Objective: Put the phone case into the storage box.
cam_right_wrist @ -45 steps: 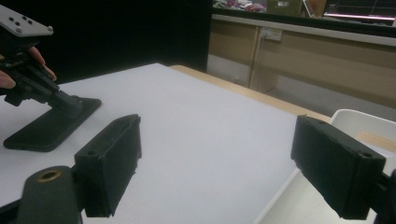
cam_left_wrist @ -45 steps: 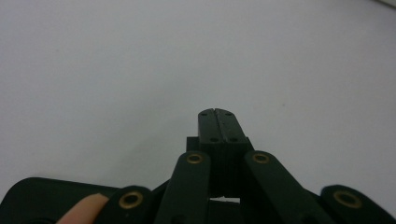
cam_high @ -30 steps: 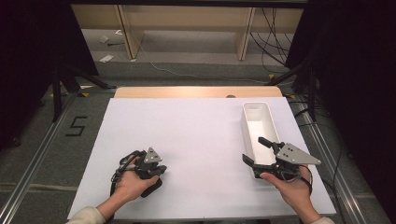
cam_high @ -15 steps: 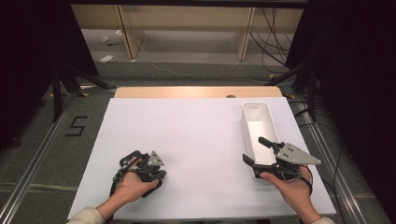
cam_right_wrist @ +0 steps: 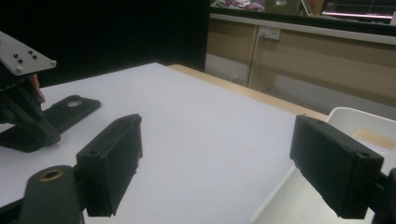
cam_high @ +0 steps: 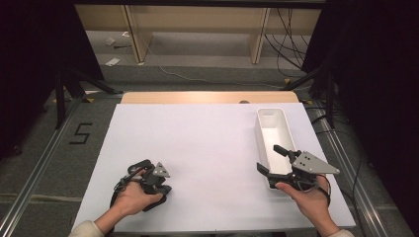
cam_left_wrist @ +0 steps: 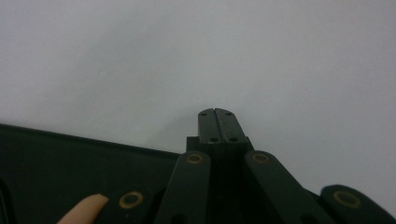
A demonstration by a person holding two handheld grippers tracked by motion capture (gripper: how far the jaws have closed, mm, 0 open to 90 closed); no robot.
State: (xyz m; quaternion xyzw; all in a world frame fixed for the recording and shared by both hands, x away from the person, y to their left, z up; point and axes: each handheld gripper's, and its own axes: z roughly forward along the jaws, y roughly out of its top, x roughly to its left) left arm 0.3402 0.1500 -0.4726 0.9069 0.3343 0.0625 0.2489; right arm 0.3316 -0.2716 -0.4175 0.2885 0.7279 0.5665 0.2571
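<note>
One readable mark: a black "5" [cam_high: 81,133], taped on the grey floor [cam_high: 34,148] left of the table [cam_high: 207,143], seen in the high view. No other text, label or brand legible anywhere, the papers [cam_high: 112,61] farther back on the floor being too small to read.
</note>
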